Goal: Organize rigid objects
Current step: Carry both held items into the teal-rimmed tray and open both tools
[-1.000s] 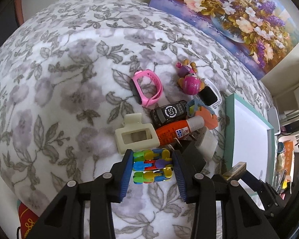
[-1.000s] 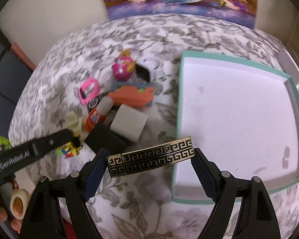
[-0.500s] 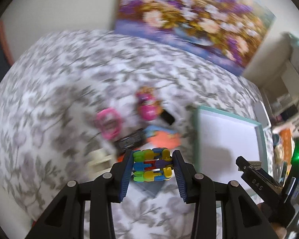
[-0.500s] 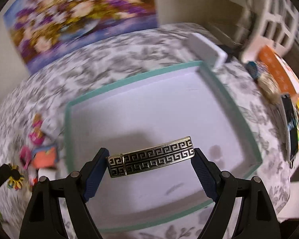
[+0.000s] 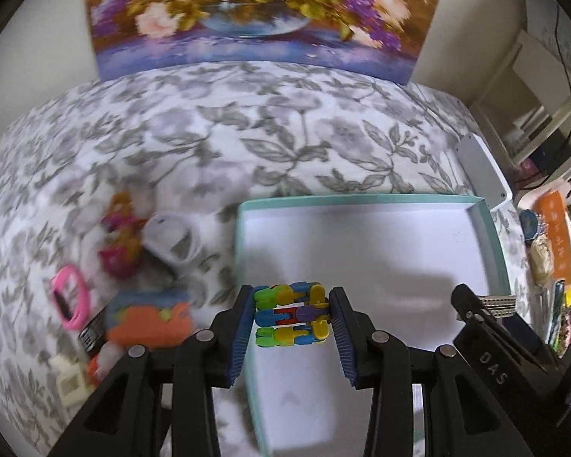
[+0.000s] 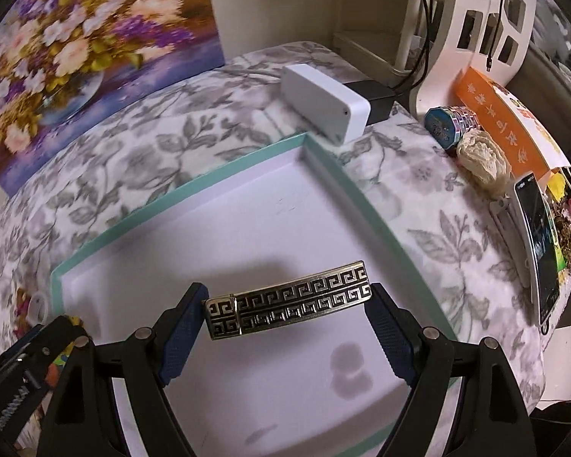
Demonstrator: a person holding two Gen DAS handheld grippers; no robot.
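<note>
The left gripper (image 5: 292, 316) clamps the colourful toy (image 5: 291, 315) above the tray (image 5: 493, 228)'s near-left rim; released here, it might catch that edge; the right gripper (image 6: 287, 301) pinches the patterned bar (image 6: 287, 300) endwise, so it could pivot loose.

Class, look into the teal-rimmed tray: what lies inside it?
No object is seen resting on the tray's white floor, only shadows and a grey smudge. The parts behind the two hand-held grippers and their loads are hidden.

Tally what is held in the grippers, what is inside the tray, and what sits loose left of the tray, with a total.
Held in grippers: 2, the colourful block toy and the patterned gold clip.
Inside the teal tray: 0.
Loose left of tray: at least 7, blurred.
Total: at least 9.
</note>
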